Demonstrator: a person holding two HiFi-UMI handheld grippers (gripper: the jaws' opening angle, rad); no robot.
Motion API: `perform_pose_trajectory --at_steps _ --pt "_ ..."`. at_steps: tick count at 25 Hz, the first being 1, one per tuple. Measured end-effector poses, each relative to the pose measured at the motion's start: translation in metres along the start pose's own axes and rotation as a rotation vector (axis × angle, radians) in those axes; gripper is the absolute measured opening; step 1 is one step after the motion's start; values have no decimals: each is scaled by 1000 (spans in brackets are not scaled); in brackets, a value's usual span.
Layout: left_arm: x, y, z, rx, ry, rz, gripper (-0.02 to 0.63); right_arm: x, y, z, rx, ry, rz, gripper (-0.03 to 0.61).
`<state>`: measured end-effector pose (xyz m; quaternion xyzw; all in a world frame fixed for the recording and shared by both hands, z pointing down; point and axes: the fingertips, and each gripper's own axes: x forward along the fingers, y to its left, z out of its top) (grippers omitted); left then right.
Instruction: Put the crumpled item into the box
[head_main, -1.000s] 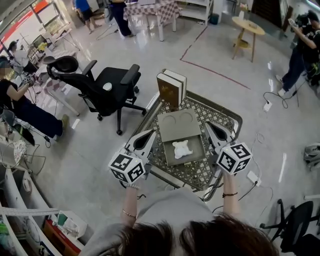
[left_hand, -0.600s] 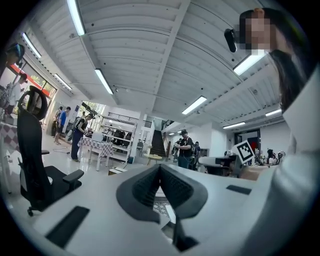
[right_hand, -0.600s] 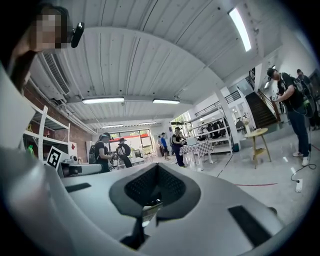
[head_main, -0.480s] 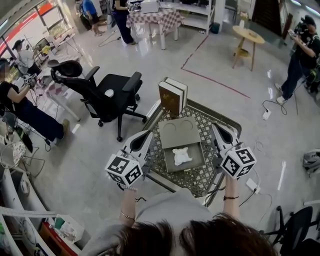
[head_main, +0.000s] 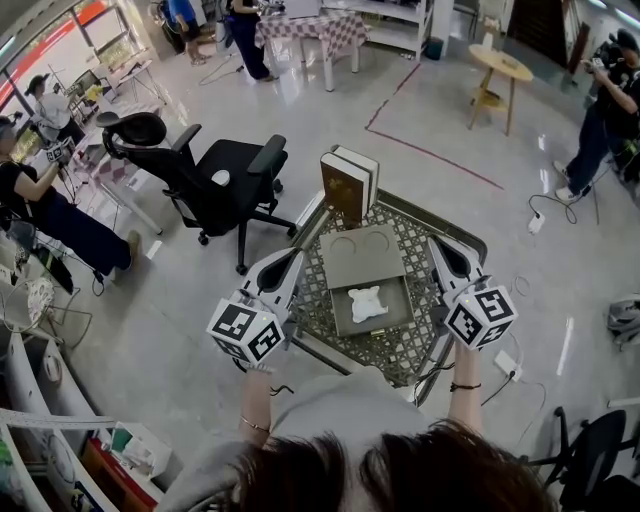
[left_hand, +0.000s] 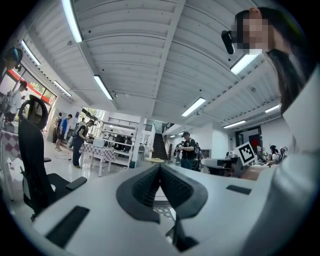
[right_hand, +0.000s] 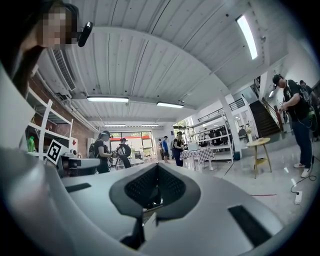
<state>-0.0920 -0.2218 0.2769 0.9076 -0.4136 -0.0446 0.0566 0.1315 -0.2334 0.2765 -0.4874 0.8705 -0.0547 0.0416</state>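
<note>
A white crumpled item (head_main: 366, 303) lies inside the open grey box (head_main: 341, 316) on the lattice-top table (head_main: 400, 349); the box lid (head_main: 360, 256) lies flat behind it. In the head view my left gripper (head_main: 289, 262) is held at the box's left side, apart from it. My right gripper (head_main: 441, 251) is held at its right side, also apart. Both point up and forward. In the left gripper view the left gripper (left_hand: 160, 168) is shut and holds nothing. The right gripper (right_hand: 157, 168) in its own view is shut and holds nothing.
Two books (head_main: 348, 183) stand upright at the table's far edge. A black office chair (head_main: 213, 178) is on the floor to the left. A round wooden side table (head_main: 499, 66) stands far back, and a person (head_main: 600, 110) stands at the right. Cables and a power strip (head_main: 506, 362) lie right of the table.
Both grippers keep their places on either side of the box, only drifting slightly apart. The crumpled item has not moved in the box.
</note>
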Motion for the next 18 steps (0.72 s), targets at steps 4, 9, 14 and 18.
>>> perform_pose_trajectory --at_steps 4,9,14,18 --pt "0 0 0 7 -2 3 17 0 1 0 -8 -3 3 21" --pt "-1 3 0 12 -1 7 17 1 1 0 -16 -4 1 21" --pt "-1 5 1 13 -1 15 17 1 0 0 -22 -6 -1 20" --pt "-2 6 0 10 -3 21 17 1 -1 1 -26 -7 -2 21"
